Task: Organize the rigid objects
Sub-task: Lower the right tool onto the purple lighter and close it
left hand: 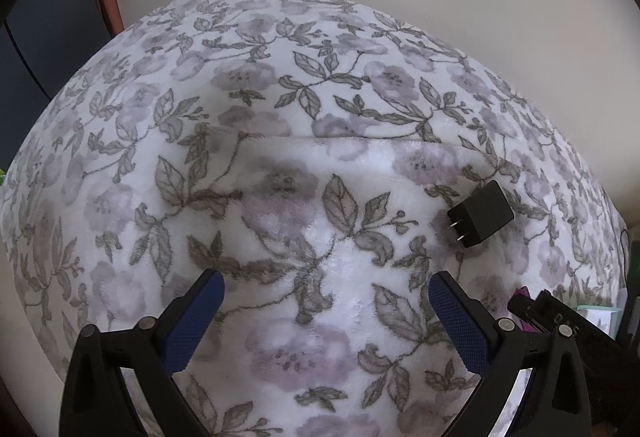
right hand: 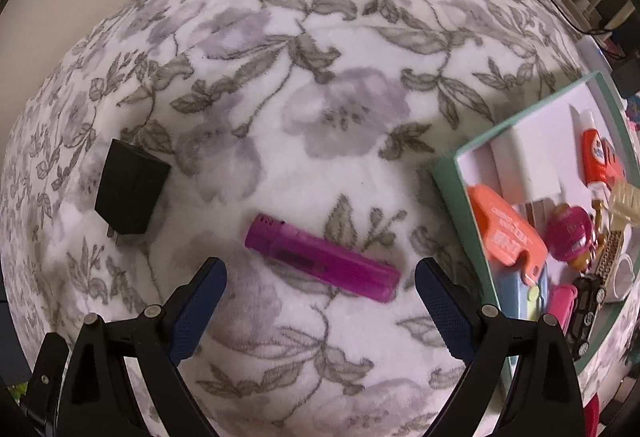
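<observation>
A: Right gripper (right hand: 320, 277)?
B: Jaws spread wide, holding nothing, low over the floral blanket (right hand: 320, 77). Purple lighter (right hand: 322, 257) lies flat just ahead of its fingertips, roughly between them, not touched.

A: Left gripper (left hand: 326, 289)?
B: Also wide, empty, hovering over the blanket and angled down at it. Black plug adapter (left hand: 481, 214) sits ahead and right of it, prongs toward the camera, well clear of the fingers.

A: Anything else?
B: Green-rimmed tray (right hand: 460, 205) at the right, on the blanket, full of small items: orange tag, white charger, glue bottle, toy car. The right view has the adapter left of the lighter, apart.
</observation>
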`<state>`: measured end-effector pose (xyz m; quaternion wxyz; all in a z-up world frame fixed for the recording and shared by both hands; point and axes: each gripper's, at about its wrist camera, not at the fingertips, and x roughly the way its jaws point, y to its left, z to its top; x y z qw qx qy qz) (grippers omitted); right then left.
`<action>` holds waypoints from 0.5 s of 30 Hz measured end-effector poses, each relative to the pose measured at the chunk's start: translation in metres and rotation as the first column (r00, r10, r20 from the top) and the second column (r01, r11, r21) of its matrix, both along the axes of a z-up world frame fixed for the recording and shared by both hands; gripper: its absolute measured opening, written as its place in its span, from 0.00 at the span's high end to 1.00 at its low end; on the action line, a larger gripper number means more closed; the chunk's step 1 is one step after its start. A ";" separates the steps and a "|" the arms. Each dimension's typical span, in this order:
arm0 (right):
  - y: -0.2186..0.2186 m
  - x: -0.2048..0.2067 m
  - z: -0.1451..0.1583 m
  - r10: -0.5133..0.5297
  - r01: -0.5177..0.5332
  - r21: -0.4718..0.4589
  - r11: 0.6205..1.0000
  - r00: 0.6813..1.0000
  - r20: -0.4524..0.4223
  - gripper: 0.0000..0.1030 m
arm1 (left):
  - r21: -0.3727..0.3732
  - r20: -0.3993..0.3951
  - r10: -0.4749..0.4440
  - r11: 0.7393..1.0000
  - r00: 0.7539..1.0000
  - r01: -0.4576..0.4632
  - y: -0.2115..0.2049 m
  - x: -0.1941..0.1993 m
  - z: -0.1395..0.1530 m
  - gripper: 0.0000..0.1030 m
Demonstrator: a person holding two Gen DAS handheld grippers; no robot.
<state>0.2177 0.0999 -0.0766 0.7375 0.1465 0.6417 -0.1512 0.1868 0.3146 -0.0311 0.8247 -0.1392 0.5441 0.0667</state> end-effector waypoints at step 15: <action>-0.001 0.017 -0.013 -0.002 0.002 -0.003 1.000 1.000 0.024 0.08 | -0.025 -0.010 -0.011 1.000 1.000 0.010 -0.003 0.003 -0.004 0.00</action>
